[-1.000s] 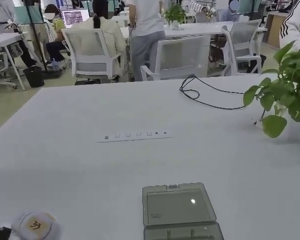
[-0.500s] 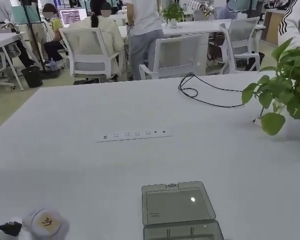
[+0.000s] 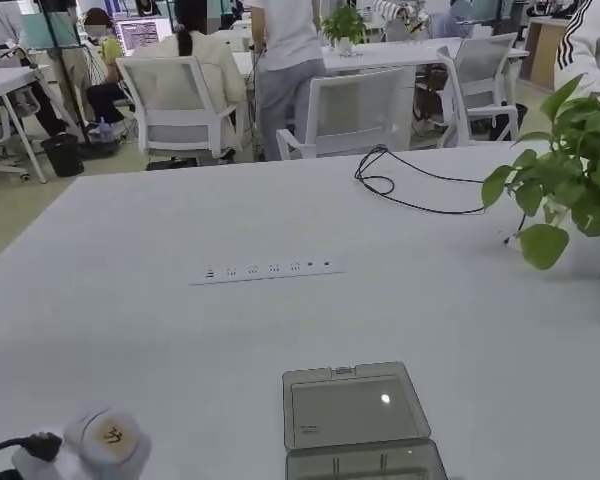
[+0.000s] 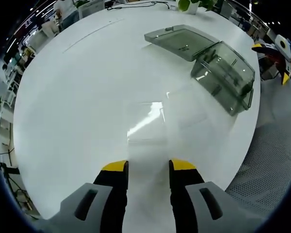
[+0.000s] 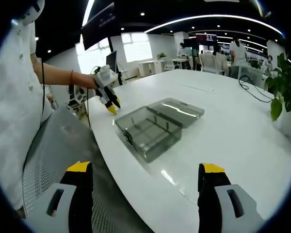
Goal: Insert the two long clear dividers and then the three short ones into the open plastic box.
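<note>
The open plastic box (image 5: 154, 145) sits at the near edge of the white tabletop (image 3: 180, 340), about midway along it, smoky grey and see-through. Its long axis runs parallel to that edge. Its lid (image 3: 355, 405) is folded back flat on the tabletop on the side away from the edge, joined to the base along one long side, latch tab pointing toward the far edge. In the right gripper view the floor and ribbed walls of the base show through the plastic. Whether any clear piece stands inside it cannot be told. The clear dividers (image 4: 146, 120) lie flat on the tabletop near the same edge, beside the box and apart from it. They show mostly as a glossy patch, with edges too faint to count the pieces or to tell their long axis. The left hand-held gripper (image 4: 148, 167) hangs just short of them, pointing at them, its yellow-tipped jaws a little apart with nothing between. The right hand-held gripper (image 5: 145, 170) is off the near edge of the tabletop and faces across the box, its jaws spread wide and holding nothing. A flush power strip (image 3: 268, 270) lies mid-tabletop beyond the lid, and a leafy plant (image 3: 565, 190) stands toward the right edge.
</note>
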Demonstrator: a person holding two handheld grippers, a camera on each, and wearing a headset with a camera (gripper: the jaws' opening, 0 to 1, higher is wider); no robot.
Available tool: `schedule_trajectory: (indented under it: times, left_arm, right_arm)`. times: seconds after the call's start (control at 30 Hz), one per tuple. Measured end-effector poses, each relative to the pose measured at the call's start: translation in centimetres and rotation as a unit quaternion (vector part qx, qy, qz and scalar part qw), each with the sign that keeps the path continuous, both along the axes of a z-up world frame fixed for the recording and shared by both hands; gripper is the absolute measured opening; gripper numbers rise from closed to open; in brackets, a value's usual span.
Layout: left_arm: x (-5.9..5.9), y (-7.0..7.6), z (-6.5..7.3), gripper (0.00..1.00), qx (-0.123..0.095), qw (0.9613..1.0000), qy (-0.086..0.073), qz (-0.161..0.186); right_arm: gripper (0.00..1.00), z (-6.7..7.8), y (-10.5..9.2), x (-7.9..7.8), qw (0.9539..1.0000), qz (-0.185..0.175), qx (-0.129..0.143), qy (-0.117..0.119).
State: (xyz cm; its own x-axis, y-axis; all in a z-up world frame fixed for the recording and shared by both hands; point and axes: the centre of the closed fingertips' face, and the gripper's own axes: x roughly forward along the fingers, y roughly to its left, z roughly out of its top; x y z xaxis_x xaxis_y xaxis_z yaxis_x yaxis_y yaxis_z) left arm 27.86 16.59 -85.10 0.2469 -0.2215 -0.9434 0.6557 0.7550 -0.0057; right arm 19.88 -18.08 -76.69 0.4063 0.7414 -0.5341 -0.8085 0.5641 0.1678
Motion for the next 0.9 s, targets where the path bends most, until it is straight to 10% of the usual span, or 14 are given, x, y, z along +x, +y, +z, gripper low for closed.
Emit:
schedule_trajectory:
  times: [0.9]
  left_arm:
    - [-0.5, -0.6, 1.3, 0.3, -0.079, 0.9951, -0.011, 0.059]
  right_arm:
    - [0.89, 0.1, 0.4, 0.0, 0.9998, 0.014, -0.011, -0.001]
